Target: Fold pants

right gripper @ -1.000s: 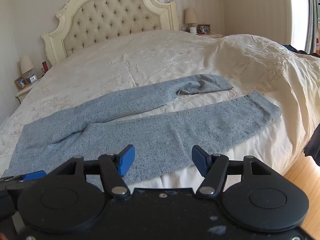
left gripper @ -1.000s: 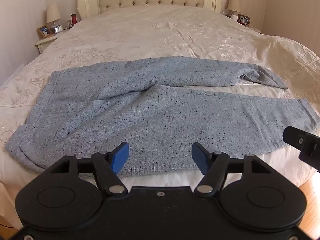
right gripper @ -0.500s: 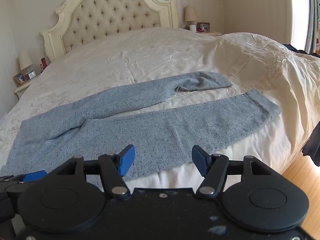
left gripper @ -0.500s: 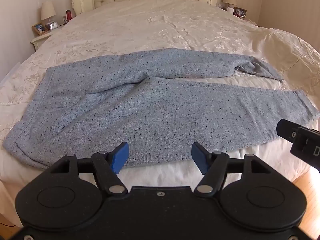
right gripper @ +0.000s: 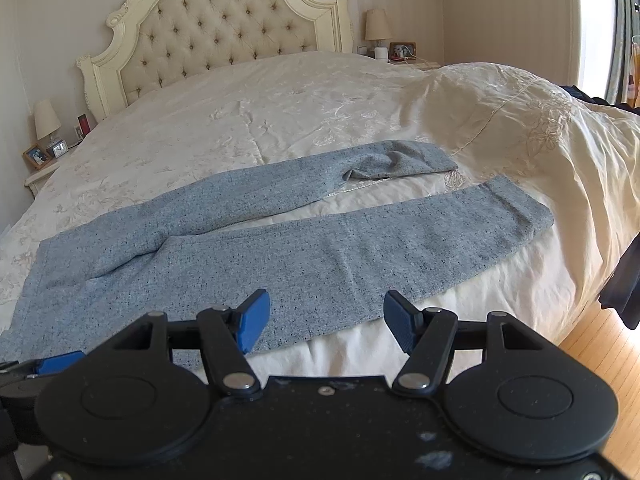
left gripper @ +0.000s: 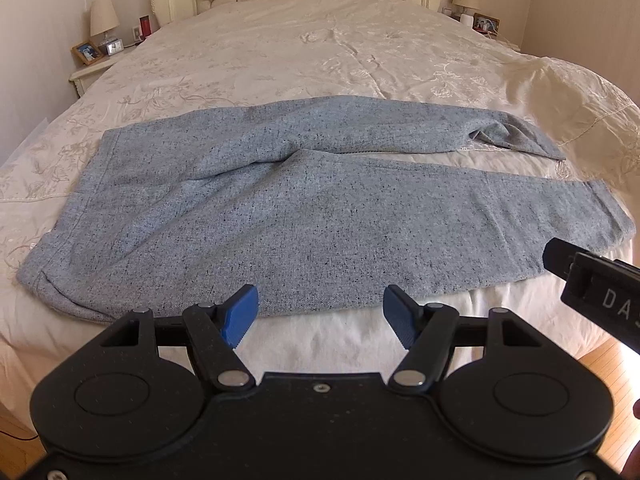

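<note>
Both tools have drawn nearer the bed (left gripper: pixel 320 40), whose cream bedspread carries the blue-grey pants (left gripper: pixel 304 216) spread flat, waistband left, legs splayed rightward, the far cuff rumpled. Above the near hem, the left tool (left gripper: pixel 318 314) hovers with blue pads apart; the right tool (right gripper: pixel 326 320) likewise gapes, touching nothing.

Pants (left gripper: pixel 304 208): speckled blue-grey knit cloth, matt, slightly nubby. Bedspread (left gripper: pixel 320 52): cream fabric with faint sheen, embroidered floral relief (creased in places). Headboard (right gripper: pixel 224 36): button-tufted upholstery framed in glossy cream carved trim. Left gripper (left gripper: pixel 320 314): matt black grainy plastic, bright metal rivets; fingers (left gripper: pixel 240 314) padded in ribbed blue plastic. Floor (right gripper: pixel 600 354): polished wood.
</note>
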The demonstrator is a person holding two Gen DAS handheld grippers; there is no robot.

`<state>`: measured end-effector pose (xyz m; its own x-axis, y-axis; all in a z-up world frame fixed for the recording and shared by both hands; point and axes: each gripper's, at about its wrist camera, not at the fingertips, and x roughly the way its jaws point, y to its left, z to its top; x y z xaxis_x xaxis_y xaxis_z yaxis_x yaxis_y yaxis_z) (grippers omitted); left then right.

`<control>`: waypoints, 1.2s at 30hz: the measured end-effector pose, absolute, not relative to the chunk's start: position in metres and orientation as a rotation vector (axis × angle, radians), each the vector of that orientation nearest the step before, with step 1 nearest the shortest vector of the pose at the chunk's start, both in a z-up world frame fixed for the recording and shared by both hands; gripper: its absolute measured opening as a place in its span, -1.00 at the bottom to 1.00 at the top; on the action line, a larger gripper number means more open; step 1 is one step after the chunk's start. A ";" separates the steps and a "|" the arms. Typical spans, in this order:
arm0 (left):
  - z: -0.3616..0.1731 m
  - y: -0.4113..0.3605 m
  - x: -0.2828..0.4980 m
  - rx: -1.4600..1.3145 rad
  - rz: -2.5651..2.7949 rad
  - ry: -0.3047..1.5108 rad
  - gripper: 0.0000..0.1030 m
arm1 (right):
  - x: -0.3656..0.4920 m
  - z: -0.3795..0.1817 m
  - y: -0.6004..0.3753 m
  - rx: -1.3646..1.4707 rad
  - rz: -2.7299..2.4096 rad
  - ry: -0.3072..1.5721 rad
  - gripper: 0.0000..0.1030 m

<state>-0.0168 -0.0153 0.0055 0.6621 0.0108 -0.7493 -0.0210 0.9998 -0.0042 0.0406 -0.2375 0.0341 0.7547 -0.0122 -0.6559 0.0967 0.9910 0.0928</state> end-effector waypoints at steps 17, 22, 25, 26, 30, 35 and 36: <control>0.007 -0.018 -0.025 -0.017 0.019 0.832 0.36 | 0.026 0.036 -0.242 0.139 -0.060 0.713 0.30; 0.006 -0.019 -0.025 -0.023 0.017 0.832 0.36 | 0.024 0.037 -0.241 0.138 -0.057 0.709 0.30; 0.005 -0.018 -0.026 -0.028 0.018 0.833 0.36 | 0.024 0.037 -0.240 0.136 -0.055 0.708 0.30; 0.005 -0.017 -0.026 -0.027 0.019 0.832 0.36 | 0.024 0.037 -0.240 0.136 -0.055 0.708 0.30; 0.004 -0.017 -0.025 -0.026 0.020 0.834 0.36 | 0.025 0.036 -0.240 0.136 -0.056 0.712 0.30; 0.003 -0.016 -0.025 -0.027 0.020 0.838 0.36 | 0.025 0.035 -0.241 0.136 -0.054 0.714 0.30; 0.003 -0.016 -0.025 -0.027 0.020 0.837 0.36 | 0.025 0.035 -0.241 0.137 -0.053 0.714 0.30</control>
<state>-0.0252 -0.0159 0.0032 0.6698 0.0075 -0.7425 -0.0286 0.9995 -0.0157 0.0255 -0.2409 0.0350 0.7547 -0.0018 -0.6561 0.0953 0.9897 0.1070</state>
